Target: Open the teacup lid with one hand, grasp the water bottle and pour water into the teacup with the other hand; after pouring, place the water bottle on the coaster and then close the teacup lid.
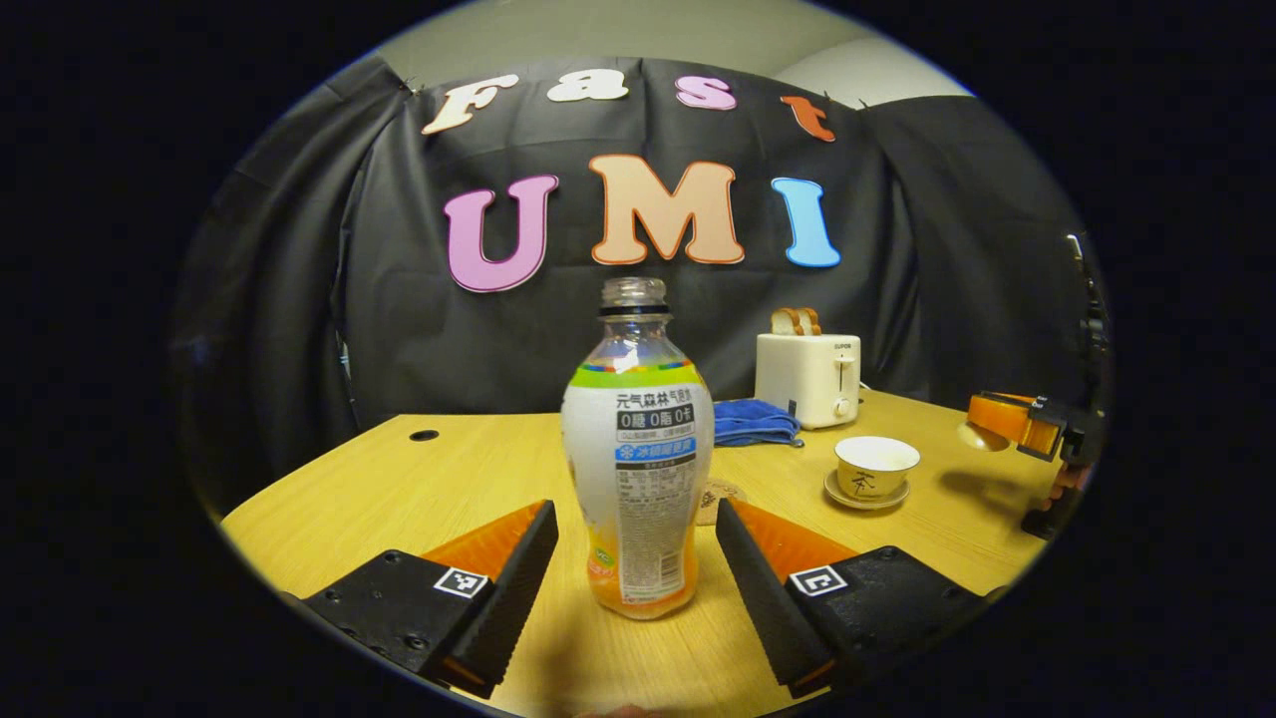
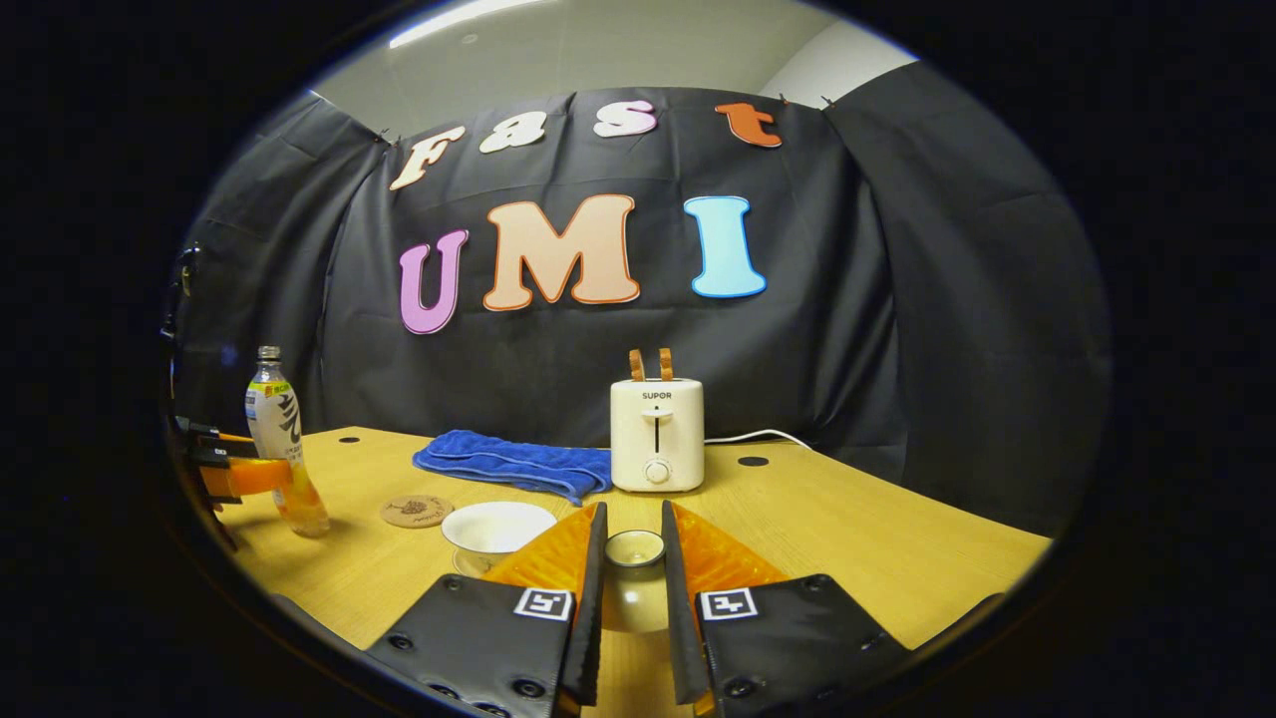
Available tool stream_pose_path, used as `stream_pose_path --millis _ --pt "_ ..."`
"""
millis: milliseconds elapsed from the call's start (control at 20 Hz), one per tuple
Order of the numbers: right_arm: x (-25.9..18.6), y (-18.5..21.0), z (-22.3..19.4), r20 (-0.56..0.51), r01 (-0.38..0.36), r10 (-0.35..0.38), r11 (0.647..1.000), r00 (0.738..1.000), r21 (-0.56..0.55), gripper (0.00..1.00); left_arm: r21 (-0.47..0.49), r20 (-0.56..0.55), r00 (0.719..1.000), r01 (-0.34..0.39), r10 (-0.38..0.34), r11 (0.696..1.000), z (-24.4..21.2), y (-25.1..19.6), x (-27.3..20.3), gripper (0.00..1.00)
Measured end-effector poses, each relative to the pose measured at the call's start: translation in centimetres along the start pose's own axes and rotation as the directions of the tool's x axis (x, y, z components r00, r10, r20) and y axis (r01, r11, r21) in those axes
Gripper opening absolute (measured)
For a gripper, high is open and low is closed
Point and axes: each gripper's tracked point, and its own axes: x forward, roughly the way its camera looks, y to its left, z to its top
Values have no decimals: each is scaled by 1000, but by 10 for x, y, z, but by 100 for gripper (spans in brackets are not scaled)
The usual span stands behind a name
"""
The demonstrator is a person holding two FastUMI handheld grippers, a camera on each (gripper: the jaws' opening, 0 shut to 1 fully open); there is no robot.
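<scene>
Table (image 2: 847, 538): pale wood, black cloth wall behind.
Left tool (image 1: 636, 558): spread around upright water bottle (image 1: 638, 449).
Right tool (image 2: 634, 573): pinching teacup lid (image 2: 635, 548) beside uncovered teacup (image 2: 495, 527).

Readable: "SUPOR" on the toaster (image 2: 656, 436) front — "0" figures and Chinese print across the water bottle (image 1: 638, 449) label.

Capless bottle (image 1: 638, 449) upright on table, teacup (image 1: 876, 467) uncovered, lid (image 2: 635, 549) lifted

A staged recording booth, not a real kitchen. Black cloth (image 2: 897, 329) drapes behind a wooden bench (image 2: 847, 538). At the bench's far edge stand a toaster (image 2: 657, 434) and a folded blue towel (image 2: 513, 464).
</scene>
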Motion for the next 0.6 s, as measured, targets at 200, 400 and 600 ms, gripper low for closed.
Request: stream_pose_path --millis 200,400,600 --pt "-2 -15 0 -1 20 -20 1000 1000 0 31 2 -45 999 11 -11 1000 -5 -7 16 93" --pt "-2 -24 0 0 36 -36 999 999 -1 32 -1 -62 998 -3 3 1000 -6 -9 30 93" --pt "-2 -26 1 0 37 -37 999 999 -1 33 6 -83 996 -21 21 1000 -9 -9 42 83"
